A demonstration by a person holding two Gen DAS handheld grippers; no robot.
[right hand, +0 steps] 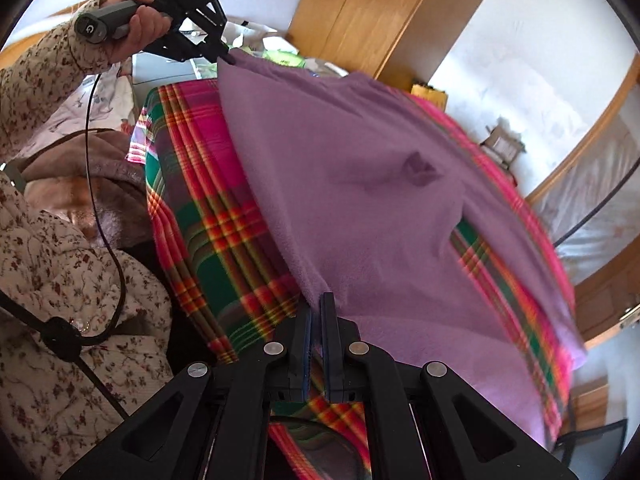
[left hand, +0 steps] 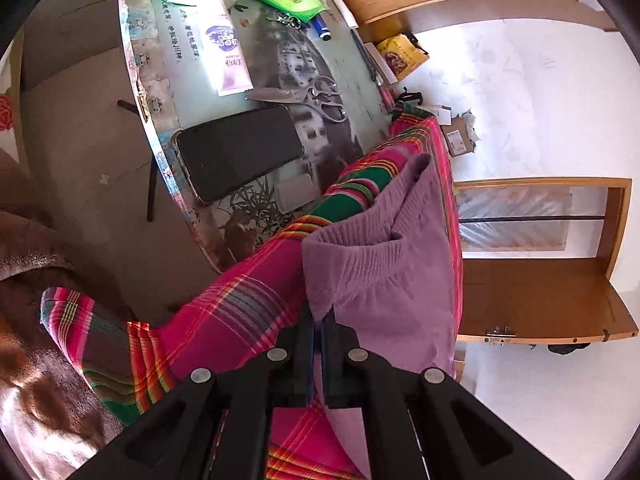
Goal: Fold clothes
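While both grippers pinch its edge, the purple garment (right hand: pixel 360 184) hangs spread over a plaid cloth (right hand: pixel 200 240) that covers the near part of the counter (left hand: pixel 168 92). Left gripper (left hand: pixel 319 320): jaws closed on a ribbed corner of the garment, which stands folded above the cloth; in the right wrist view it grips the far corner, held by a hand (right hand: pixel 136 28) in a floral sleeve (right hand: pixel 36 76). Right gripper (right hand: pixel 319 308): jaws closed on the garment's near edge. Wardrobe (right hand: pixel 376 12) behind. On the bare counter, beyond the cloth: phone (left hand: pixel 240 152), tube (left hand: pixel 228 56), scissors (left hand: pixel 316 96), keys (left hand: pixel 286 20).
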